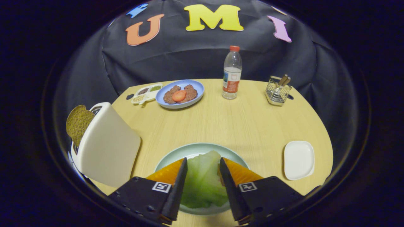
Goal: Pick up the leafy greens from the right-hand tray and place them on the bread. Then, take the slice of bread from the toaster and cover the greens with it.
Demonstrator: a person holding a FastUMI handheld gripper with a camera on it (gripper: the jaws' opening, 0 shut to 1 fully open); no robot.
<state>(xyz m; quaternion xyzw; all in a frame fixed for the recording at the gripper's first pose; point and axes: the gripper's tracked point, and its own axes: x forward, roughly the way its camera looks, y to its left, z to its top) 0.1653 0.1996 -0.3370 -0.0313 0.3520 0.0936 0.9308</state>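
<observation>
Pale leafy greens [202,184] sit between the two fingers of my gripper [203,159], and both fingers press on their sides. They hang over a light green plate [195,146] directly below the fingers. A brown sliver by the inner edge of the right finger may be bread; the greens hide the rest. To the left stands a white toaster [107,148] with a brown slice of bread [78,123] poking out of its top. The white tray [298,160] on the right holds nothing.
A blue plate [195,84] with meat patties and a tomato slice sits at the far side, next to a small seasoning tray [147,93]. Also at the back are a water bottle [232,74] and a wire basket [277,91] of utensils. Bare wooden tabletop lies between them.
</observation>
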